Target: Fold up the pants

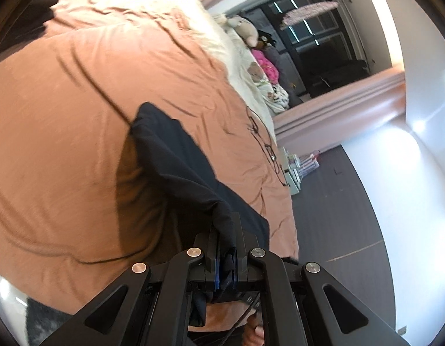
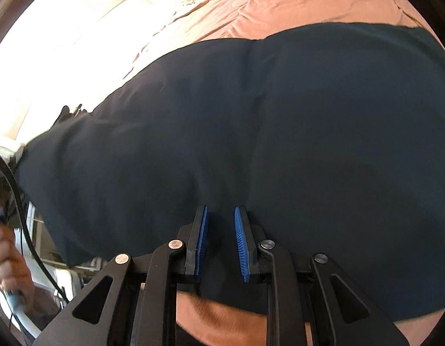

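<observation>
The dark navy pants (image 2: 280, 144) lie spread over a salmon-coloured bedspread (image 2: 294, 3) and fill most of the right wrist view. My right gripper (image 2: 221, 210) is open, its blue pads (image 2: 242, 239) apart just above the near part of the pants, holding nothing. In the left wrist view my left gripper (image 1: 226, 230) is shut on a bunched edge of the pants (image 1: 179, 161), which hangs lifted above the bedspread (image 1: 78, 115).
Cream pillows and a plush toy (image 1: 245, 28) lie at the bed's far end. A thin black cable (image 1: 262, 141) lies near the bed's right edge. Dark floor (image 1: 337, 216) runs along the bed's right side. A hand and cable (image 2: 9, 259) show at the left.
</observation>
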{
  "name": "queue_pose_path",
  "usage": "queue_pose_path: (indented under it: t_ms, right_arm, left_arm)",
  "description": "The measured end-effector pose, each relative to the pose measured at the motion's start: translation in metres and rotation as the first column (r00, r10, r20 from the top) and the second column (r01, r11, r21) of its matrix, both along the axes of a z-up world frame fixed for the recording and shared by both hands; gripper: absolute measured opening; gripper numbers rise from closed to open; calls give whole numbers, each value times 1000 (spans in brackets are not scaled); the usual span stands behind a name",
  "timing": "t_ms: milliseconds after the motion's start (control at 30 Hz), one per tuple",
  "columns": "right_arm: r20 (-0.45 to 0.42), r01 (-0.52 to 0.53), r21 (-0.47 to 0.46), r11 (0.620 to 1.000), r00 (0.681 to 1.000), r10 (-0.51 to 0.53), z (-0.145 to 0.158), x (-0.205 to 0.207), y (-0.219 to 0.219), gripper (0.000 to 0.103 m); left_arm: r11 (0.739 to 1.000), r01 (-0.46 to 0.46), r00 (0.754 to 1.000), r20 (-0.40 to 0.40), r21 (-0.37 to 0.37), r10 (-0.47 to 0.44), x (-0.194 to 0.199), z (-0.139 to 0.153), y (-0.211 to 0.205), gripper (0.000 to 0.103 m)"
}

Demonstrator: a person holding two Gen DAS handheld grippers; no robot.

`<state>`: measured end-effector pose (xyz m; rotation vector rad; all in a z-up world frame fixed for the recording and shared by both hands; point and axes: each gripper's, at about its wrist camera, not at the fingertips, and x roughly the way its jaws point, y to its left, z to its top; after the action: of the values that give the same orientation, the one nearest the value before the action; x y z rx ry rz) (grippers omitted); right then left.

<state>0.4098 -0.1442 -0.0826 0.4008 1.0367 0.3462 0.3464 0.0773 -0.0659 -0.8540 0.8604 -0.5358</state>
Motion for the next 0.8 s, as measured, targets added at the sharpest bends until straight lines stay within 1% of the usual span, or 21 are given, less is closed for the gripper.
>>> queue_pose_path:
  t_ms: [167,300,567,667,800]
  right_arm:
    - [8,-34,15,999,999,34,0,-8,-3,17]
    - [31,-25,32,999,999,24,6,-14,-16,17]
    - [112,51,67,996,992,-58,32,-31,-68,17]
    - [137,93,78,993,985,-103,40,-40,-91,17]
    - [153,154,97,983,974,-168,44,-52,-121,17]
  left_arm:
    - [998,57,998,37,30,-58,10,17,-24,5]
    - [994,98,993,61,57,-102,15,29,-40,5]
    - [980,169,979,95,107,-179,26,49,-81,5]
    - [969,210,969,106,129,-224,30,55,-104,5]
    - [951,264,954,101,164,-282,36,58,-135,5]
